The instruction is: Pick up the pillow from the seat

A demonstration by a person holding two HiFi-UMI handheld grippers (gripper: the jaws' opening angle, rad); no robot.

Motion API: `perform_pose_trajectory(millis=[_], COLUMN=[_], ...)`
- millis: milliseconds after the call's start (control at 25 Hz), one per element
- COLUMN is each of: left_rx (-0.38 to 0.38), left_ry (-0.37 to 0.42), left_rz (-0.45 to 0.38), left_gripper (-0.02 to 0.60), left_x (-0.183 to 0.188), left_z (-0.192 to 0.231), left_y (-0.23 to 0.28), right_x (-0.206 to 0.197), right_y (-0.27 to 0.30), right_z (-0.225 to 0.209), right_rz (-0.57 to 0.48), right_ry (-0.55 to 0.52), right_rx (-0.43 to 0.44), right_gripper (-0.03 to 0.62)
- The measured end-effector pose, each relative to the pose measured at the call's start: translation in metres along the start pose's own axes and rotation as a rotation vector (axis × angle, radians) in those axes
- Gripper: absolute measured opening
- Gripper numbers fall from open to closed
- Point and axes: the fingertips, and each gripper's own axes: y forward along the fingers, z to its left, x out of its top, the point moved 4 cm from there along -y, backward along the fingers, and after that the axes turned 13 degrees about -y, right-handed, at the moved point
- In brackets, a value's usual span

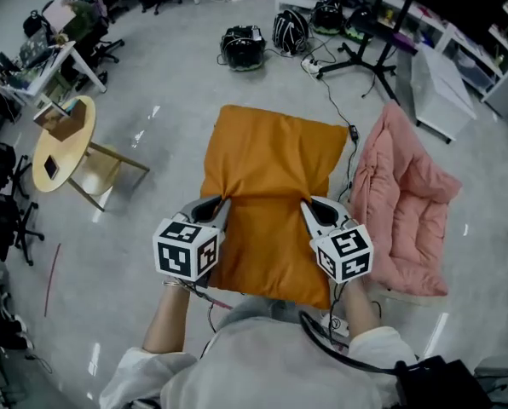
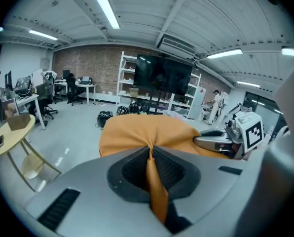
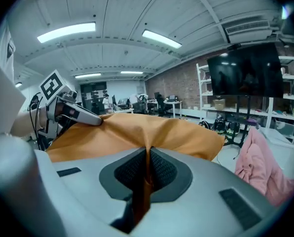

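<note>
A wide workshop with a glossy grey floor [image 1: 160, 66], with desks and shelves along its far edges. One flat orange fabric pillow [image 1: 271, 164] is held up at the centre by two grey hand-held grippers. The left gripper [image 1: 222, 203] is clamped on a pinched fold of its cloth, and the right gripper [image 1: 306, 204] is clamped the same way. One crumpled pink cushion [image 1: 407, 203] lies to the right. One round wooden table [image 1: 62, 143] stands at the left.

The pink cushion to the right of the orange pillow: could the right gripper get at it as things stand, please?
Probably not yet: the right gripper has its jaws shut on the orange pillow, so it is occupied. The pink cushion lies just beside, with nothing visibly between.
</note>
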Motion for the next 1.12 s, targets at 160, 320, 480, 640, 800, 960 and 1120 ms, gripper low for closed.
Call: perform_pose_trajectory(millis=[160,320,480,640,800,960,1120], left_rx=[0.063,0.099,0.106,0.089,0.088,0.089,0.087], left_ry=[-0.03,-0.064,-0.076,-0.077,-0.071,-0.071,-0.07], left_rz=[0.005,0.005,-0.002,-0.01,-0.014,-0.011,-0.01], left_gripper=[0.026,0.026,0.026,0.026,0.026,0.026,0.026], left_x=[-0.035,-0.059,-0.065,-0.061,-0.056,-0.053,-0.052], left_z=[-0.008,-0.012,-0.007,0.002,0.011,0.012,0.015], left_y=[-0.023,-0.04,-0.05,-0.051,-0.051,-0.047,-0.046], right_x=[-0.019,-0.03,-0.029,-0.023,-0.019,-0.02,-0.02], right_y=[-0.014,-0.023,-0.023,-0.015,-0.007,-0.003,0.002], right_z=[0.025,0.043,0.054,0.057,0.06,0.056,0.057], right_rz=[0.002,0.015,0.026,0.034,0.04,0.049,0.062], right_ry=[0.003,-0.009,-0.019,-0.03,-0.027,-0.026,-0.046], right_rx=[0.065,0.106,0.115,0.106,0.099,0.096,0.084], right_gripper=[0.035,0.035,0.035,0.035,0.037,0.037,0.035])
